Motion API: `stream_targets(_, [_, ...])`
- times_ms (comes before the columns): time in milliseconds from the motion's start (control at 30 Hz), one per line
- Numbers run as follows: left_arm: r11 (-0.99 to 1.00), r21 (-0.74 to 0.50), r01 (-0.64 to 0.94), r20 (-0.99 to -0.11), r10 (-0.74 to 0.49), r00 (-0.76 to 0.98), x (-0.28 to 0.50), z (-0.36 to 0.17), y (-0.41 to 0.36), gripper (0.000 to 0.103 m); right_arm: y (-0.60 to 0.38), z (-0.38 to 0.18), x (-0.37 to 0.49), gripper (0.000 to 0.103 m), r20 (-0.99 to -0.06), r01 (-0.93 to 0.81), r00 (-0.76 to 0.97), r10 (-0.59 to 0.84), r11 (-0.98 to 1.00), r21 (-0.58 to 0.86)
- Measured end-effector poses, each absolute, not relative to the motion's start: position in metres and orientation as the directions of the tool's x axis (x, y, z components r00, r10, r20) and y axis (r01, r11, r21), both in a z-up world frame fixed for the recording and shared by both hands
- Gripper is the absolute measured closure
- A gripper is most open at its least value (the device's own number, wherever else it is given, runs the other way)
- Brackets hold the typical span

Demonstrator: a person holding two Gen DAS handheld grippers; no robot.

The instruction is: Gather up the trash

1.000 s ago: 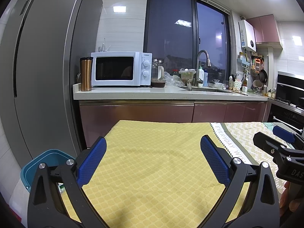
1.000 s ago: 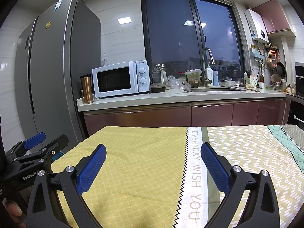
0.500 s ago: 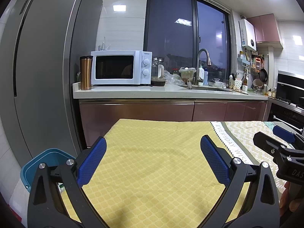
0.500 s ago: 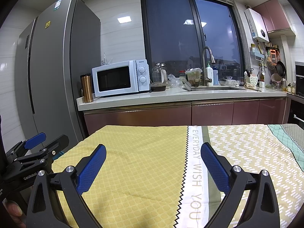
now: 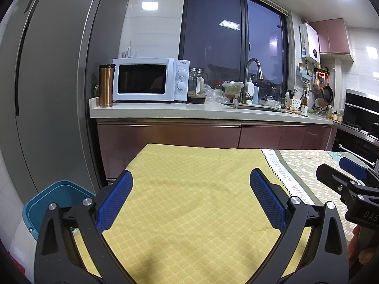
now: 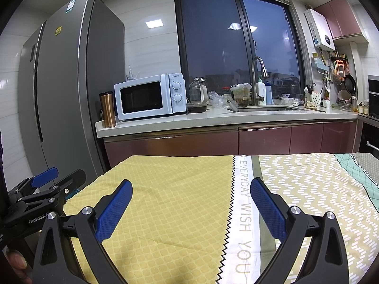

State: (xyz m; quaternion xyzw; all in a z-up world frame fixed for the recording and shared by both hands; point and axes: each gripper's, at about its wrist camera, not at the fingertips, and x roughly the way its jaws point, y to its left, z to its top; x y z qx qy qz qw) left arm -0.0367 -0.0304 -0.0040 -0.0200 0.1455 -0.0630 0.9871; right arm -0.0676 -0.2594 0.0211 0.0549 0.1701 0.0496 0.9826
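Both hand-held grippers, left (image 5: 190, 196) and right (image 6: 190, 207), hover agape and empty over the tabletop (image 6: 180, 189); no trash shows, so weight and grip point cannot be judged.

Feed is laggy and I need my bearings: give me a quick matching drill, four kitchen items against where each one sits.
Items:
1. copper tumbler
2. blue bin
3. microwave
4. faucet

Places:
A. on the floor beside the fridge, left of the table
B. on the counter, between tumbler and glass jar
C. over the sink, in front of the window
D. at the counter's left end, next to the fridge

Pairs: 1-D, 2-A, 3-B, 4-C
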Motion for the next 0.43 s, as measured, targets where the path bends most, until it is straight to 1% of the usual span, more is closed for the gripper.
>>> stream_targets(133, [0.990, -0.052, 0.131, -0.298, -0.141, 0.944, -0.037, -0.007, -0.033, 0.006, -0.259, 0.019, -0.067, 0.007, -0.332, -0.081, 0.936, 0.118, 0.989, 0.125])
stream_targets(200, [0.989, -0.058, 0.136, -0.322, -0.148, 0.935, -0.034, -0.009, -0.034, 0.006, -0.263, 0.018, -0.065, 0.007, -0.337, -0.085, 0.933, 0.125, 0.988, 0.128])
stream_targets(333, [0.989, -0.079, 0.129, -0.419, -0.150, 0.896, -0.013, -0.015, -0.032, 0.006, -0.272, 0.016, -0.061, 0.007, -0.369, -0.080, 0.921, 0.125, 0.988, 0.134])
stream_targets(367, [0.988, -0.083, 0.133, -0.463, -0.157, 0.873, -0.003, -0.019, -0.032, 0.006, -0.276, 0.015, -0.058, 0.007, -0.378, -0.078, 0.918, 0.124, 0.988, 0.135])
stream_targets(433, [0.982, -0.114, 0.153, -0.521, -0.190, 0.832, 0.013, -0.024, -0.030, 0.006, -0.285, 0.013, -0.053, 0.007, -0.408, -0.061, 0.906, 0.111, 0.989, 0.133])
